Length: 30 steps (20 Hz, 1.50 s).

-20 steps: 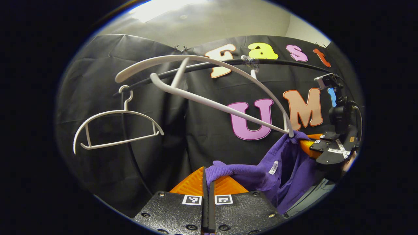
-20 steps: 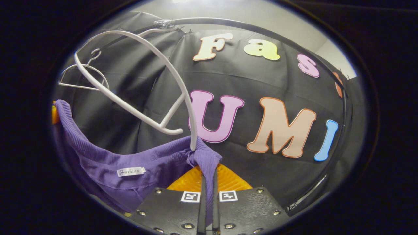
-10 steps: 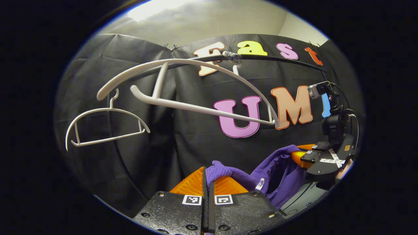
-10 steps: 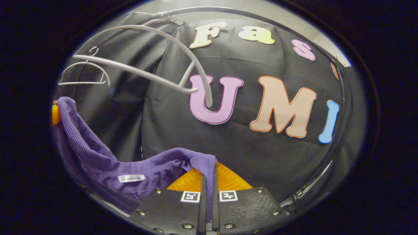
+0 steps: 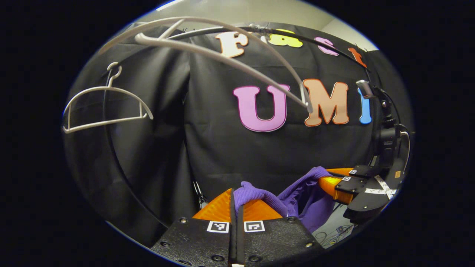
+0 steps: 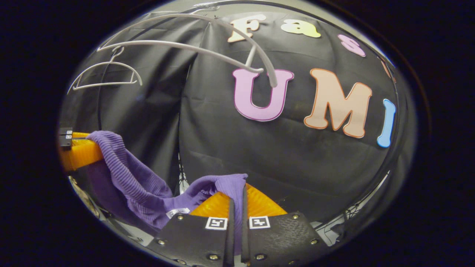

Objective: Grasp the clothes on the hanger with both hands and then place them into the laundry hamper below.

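Between both clamped hand-held grippers, purple top sags sideways.

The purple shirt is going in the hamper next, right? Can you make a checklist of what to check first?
1. Left gripper shut on the purple shirt: ok, cloth is pinched between its fingers.
2. Right gripper shut on the shirt: ok, a fold is caught between its fingers.
3. Shirt off the big white hanger: ok, the hanger hangs bare on the rail above.
4. Shirt clear of the small white hanger: ok, it hangs apart at the side.
5. Shirt hanging freely between both grippers: ok, it sags between them.
6. Hamper right below: cannot tell.
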Each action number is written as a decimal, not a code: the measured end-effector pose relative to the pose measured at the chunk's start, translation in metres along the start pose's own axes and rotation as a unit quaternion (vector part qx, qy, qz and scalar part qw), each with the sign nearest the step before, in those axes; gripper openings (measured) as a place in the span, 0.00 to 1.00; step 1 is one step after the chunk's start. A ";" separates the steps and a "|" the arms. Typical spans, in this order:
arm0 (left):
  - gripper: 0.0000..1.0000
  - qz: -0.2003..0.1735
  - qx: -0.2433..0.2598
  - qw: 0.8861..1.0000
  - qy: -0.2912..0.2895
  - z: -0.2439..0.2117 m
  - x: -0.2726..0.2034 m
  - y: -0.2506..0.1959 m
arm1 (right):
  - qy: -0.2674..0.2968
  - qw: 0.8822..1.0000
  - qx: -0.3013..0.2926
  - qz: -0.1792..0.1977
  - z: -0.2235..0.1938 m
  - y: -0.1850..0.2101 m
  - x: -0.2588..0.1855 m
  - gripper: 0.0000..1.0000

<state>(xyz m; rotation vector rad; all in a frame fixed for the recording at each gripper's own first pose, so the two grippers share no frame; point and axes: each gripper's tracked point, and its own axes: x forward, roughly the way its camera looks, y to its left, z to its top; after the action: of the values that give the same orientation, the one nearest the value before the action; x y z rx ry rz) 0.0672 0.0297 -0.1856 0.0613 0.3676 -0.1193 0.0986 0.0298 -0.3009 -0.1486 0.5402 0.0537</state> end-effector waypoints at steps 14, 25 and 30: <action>0.01 -0.011 -0.023 0.984 0.176 -0.136 0.014 -0.005 | 0.125 0.992 -0.005 0.027 -0.114 0.031 -0.003 0.07; 0.01 0.003 -0.036 0.952 0.305 -0.215 -0.002 -0.005 | 0.245 0.968 0.015 0.054 -0.196 0.049 -0.019 0.08; 0.01 -0.002 -0.047 0.934 0.354 -0.237 -0.006 -0.018 | 0.257 0.963 0.015 0.075 -0.202 0.061 -0.018 0.08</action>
<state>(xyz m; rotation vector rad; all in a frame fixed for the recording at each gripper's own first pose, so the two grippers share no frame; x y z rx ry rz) -0.0251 0.0313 -0.4047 0.0060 1.0964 -0.0791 -0.0248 0.0585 -0.4700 -0.0897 1.0716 0.1569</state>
